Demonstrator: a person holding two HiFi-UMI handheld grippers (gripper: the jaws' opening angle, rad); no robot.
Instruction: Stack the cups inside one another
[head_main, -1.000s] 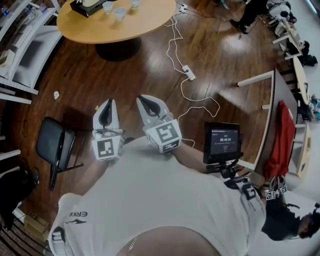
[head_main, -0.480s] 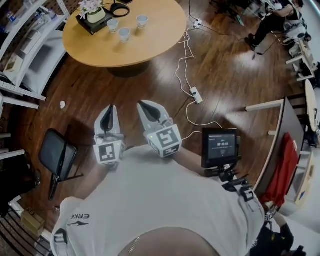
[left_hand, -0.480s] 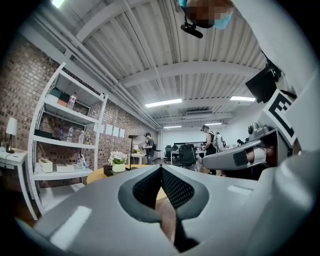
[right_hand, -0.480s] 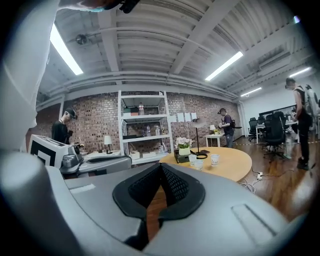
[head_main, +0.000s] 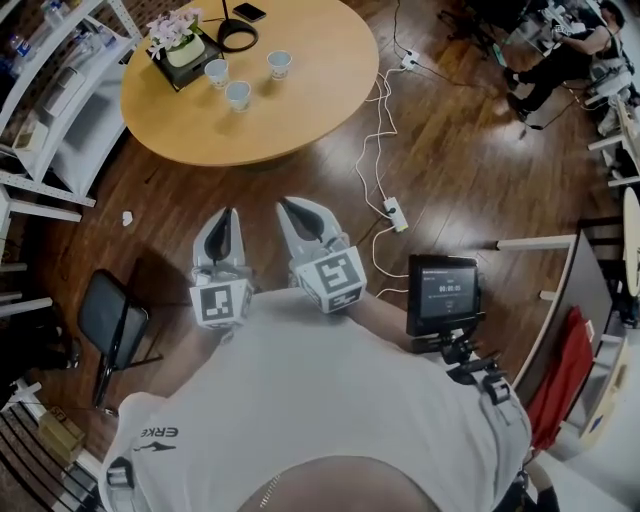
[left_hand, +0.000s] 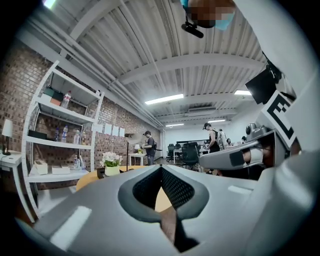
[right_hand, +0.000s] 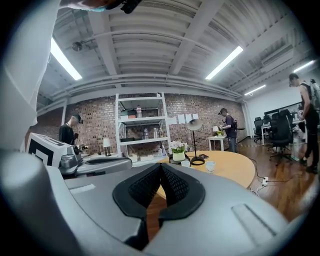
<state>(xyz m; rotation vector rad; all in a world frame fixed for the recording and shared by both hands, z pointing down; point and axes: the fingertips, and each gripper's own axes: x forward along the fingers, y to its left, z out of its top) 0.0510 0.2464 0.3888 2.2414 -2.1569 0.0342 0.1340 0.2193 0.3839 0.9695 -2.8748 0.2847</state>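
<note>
Both claws are clenched and empty. The left gripper (head_main: 224, 213) and right gripper (head_main: 285, 203) are side by side over bare wood floor (head_main: 300, 170), jaws pressed together with nothing between them; both gripper views confirm it.

The cups are on the round table (head_main: 300, 110) at 12 o'clock from me, well apart from the grippers. There are three, all upright and none nested: left cup (head_main: 217, 72), near cup (head_main: 238, 95), right cup (head_main: 279, 64). They are near one another but not touching.

Handling is a guess from looks. They are small, pale and glossy, so probably light, stiff and a bit slippery, and chippable if ceramic. I'd pinch the wall at the rim, one jaw inside and one outside. Squeeze gently and lower straight in so the rims don't knock.

Edges and room:
- The cups sit back from the table's near edge, so I have to reach over bare tabletop, and there is plenty of it on the right half.
- The flower pot (head_main: 175, 45) on its black tray (head_main: 163, 62) is just beside the left cup at 10 o'clock. That side is tight.
- The black lamp base (head_main: 237, 35) is at 12 o'clock behind the cups, with a phone (head_main: 249, 12) past it.
- On the floor, a power strip (head_main: 395, 213) and white cable (head_main: 368, 150) are at 2 o'clock and could trip me.
- A chair (head_main: 115, 320) is at 8 o'clock and shelving (head_main: 60, 110) at 10 o'clock.
- The straight path to the table looks open.
</note>
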